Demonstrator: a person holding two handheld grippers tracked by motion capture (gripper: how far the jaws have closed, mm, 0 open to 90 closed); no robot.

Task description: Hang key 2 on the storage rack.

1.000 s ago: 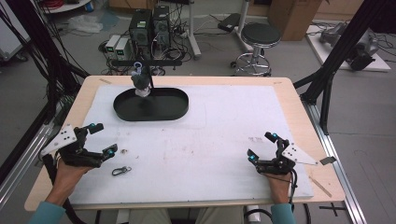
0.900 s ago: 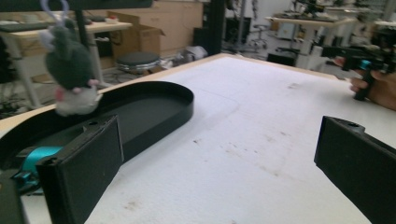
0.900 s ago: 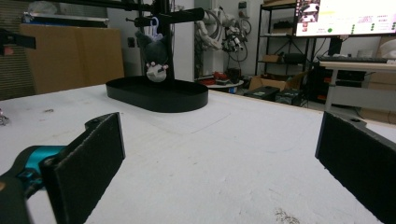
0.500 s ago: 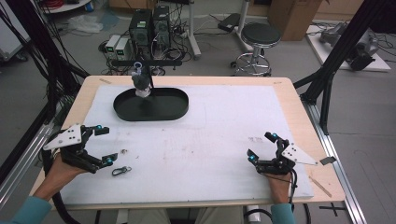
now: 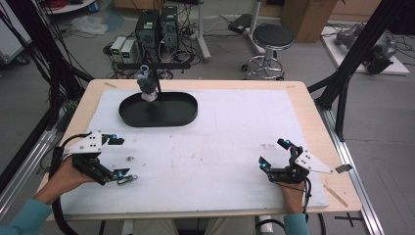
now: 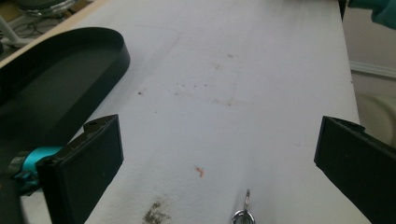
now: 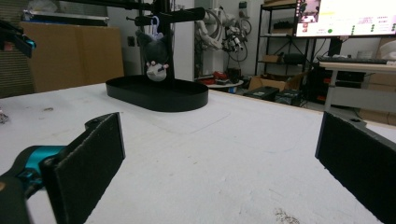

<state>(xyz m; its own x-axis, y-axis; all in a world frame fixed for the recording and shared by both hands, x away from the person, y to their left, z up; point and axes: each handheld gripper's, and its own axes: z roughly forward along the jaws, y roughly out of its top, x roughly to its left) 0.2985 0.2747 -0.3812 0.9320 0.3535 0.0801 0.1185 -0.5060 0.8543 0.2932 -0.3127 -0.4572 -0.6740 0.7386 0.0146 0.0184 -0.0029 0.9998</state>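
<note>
A small metal clasp (image 5: 128,179) lies on the white mat near the front left. My left gripper (image 5: 119,156) is open just left of it, with the near fingertip almost touching it. In the left gripper view the clasp (image 6: 243,215) sits at the bottom edge between the open jaws of my left gripper (image 6: 219,158). At the front right my right gripper (image 5: 273,153) rests open on the mat, holding nothing. A black oval tray (image 5: 195,110) stands at the back left, with a grey and white charm (image 5: 147,89) hanging from a T-shaped stand above it.
A small dark speck (image 5: 130,158) marks the mat between the left jaws. The right gripper view looks across bare mat to the tray (image 7: 159,100) and the charm (image 7: 157,63). Beyond the table are a stool (image 5: 273,36) and computer boxes (image 5: 155,24).
My left gripper has shifted forward and to the right, bringing its near fingertip up to the clasp. The right gripper has stayed put.
</note>
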